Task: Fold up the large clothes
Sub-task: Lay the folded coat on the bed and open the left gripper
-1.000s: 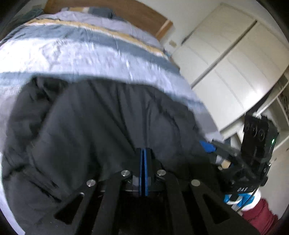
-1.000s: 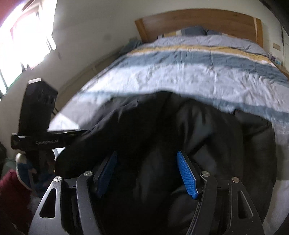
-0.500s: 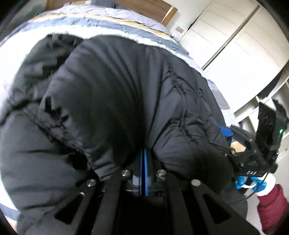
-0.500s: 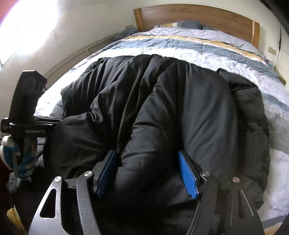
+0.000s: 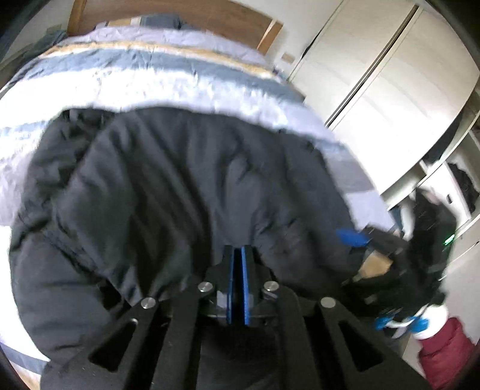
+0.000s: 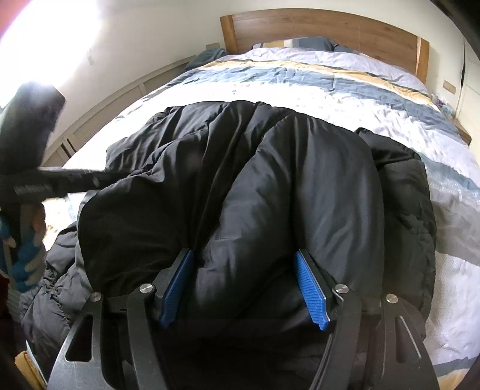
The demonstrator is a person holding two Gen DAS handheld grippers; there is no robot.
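A black padded jacket [image 6: 315, 192] lies bunched on the striped bed quilt [image 6: 300, 90]. My right gripper [image 6: 243, 255] has a thick fold of it filling the wide space between its blue pads, which press on both sides. In the left wrist view the jacket [image 5: 168, 192] fills the middle. My left gripper [image 5: 237, 252] pinches its fabric at the tips, and its jaws are opening, with only a thin slit between the pads. The right gripper [image 5: 351, 237] shows blurred at the jacket's right edge. The left gripper [image 6: 45, 186] reaches in from the left.
A wooden headboard [image 6: 315, 27] and pillows stand at the far end of the bed. White wardrobe doors [image 5: 375, 90] and open shelves [image 5: 450, 180] are to the right. A gloved hand [image 6: 24, 258] and a dark red sleeve [image 5: 444, 345] hold the grippers.
Half a second ago the jacket filled the left view; now it sits lower and the quilt shows above it. A thin slit has appeared between the left pads. The right grip is unchanged.
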